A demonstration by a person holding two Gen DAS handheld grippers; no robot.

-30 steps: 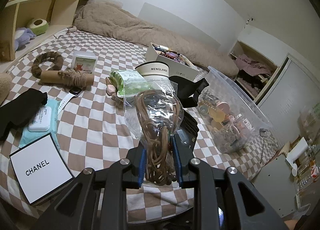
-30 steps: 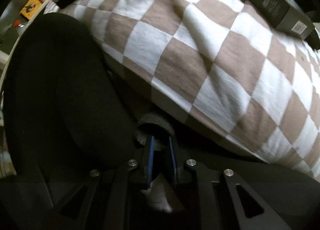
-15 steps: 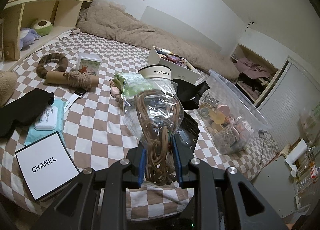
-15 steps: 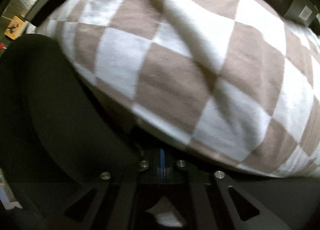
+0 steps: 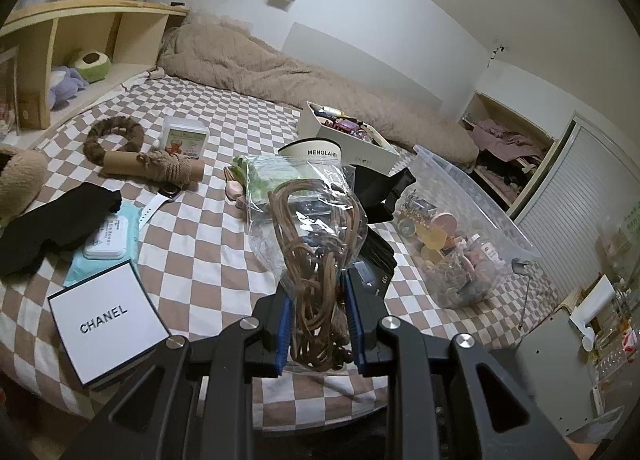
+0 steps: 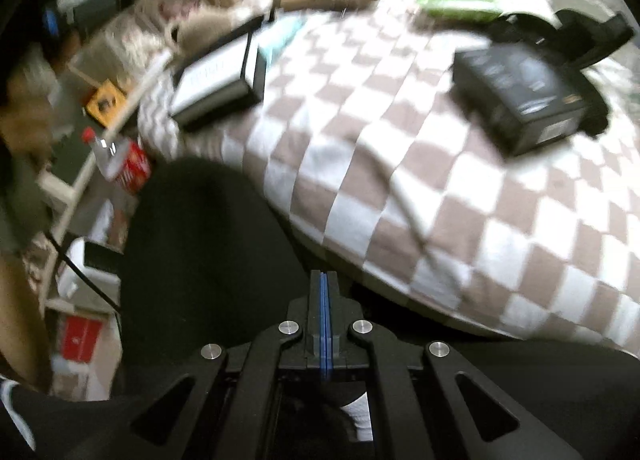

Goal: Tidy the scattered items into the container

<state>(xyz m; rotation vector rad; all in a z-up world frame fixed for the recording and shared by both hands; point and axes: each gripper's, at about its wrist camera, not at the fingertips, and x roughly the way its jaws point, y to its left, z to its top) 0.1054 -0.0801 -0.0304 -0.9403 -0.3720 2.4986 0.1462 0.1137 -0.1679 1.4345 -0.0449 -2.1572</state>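
Left tongs (image 5: 318, 318): a clear bag of brown cords (image 5: 316, 252) is being gripped between the blue pads, held up above the checked bed cover (image 5: 208, 256).

Right tongs (image 6: 323, 302): the pads are being held pressed flat together with nothing between them, at the near edge of the bed; this view is blurred.

Near, at 9 o'clock of the bag: a white CHANEL box (image 5: 106, 314) is being kept flat on the cover, with a blue wipes pack (image 5: 106, 246) and a black cloth (image 5: 48, 225) just behind it.

Near, at 3 o'clock: the clear plastic container (image 5: 472, 219) is being kept on the bed, already partly filled with small items.

Middle, at 12 o'clock: a green packet (image 5: 272, 175) and a round MENGLAND tin (image 5: 316, 151) are being partly hidden by the bag.

Far, at 10 o'clock: a rope-wrapped cardboard tube (image 5: 154, 167) and a brown ring (image 5: 114, 137) are being kept on the cover. A black box (image 6: 524, 97) is seen in the right view.
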